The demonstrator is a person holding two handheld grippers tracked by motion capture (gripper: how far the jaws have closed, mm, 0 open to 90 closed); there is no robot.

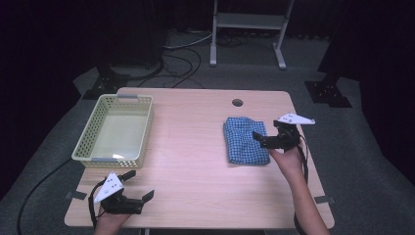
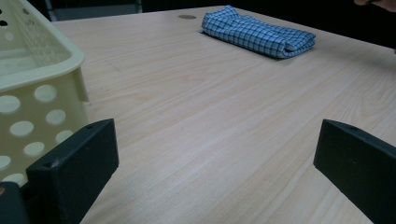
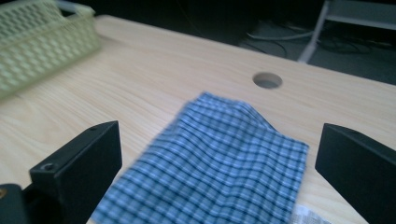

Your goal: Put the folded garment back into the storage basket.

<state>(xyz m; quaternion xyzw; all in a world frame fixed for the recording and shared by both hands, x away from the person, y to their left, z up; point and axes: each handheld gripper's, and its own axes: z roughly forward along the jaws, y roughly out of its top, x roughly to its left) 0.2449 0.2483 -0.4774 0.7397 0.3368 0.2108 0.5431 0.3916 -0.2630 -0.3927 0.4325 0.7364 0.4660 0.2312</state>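
A folded blue checked cloth (image 1: 244, 141) lies on the right half of the wooden table (image 1: 195, 147). My right gripper (image 1: 266, 134) hovers at the cloth's right edge, open, jaws spread wide over the cloth (image 3: 219, 158). My left gripper (image 1: 138, 185) rests low near the table's front left corner, open with nothing between its jaws. From the left gripper view the cloth (image 2: 257, 32) lies far off across the bare wood, with the basket (image 2: 32, 93) close at the left.
A pale yellow perforated plastic basket (image 1: 98, 122) stands empty on the left side of the table. A round cable hole (image 1: 237, 102) sits near the far edge. Cables and a white metal stand (image 1: 247, 22) occupy the dark floor beyond.
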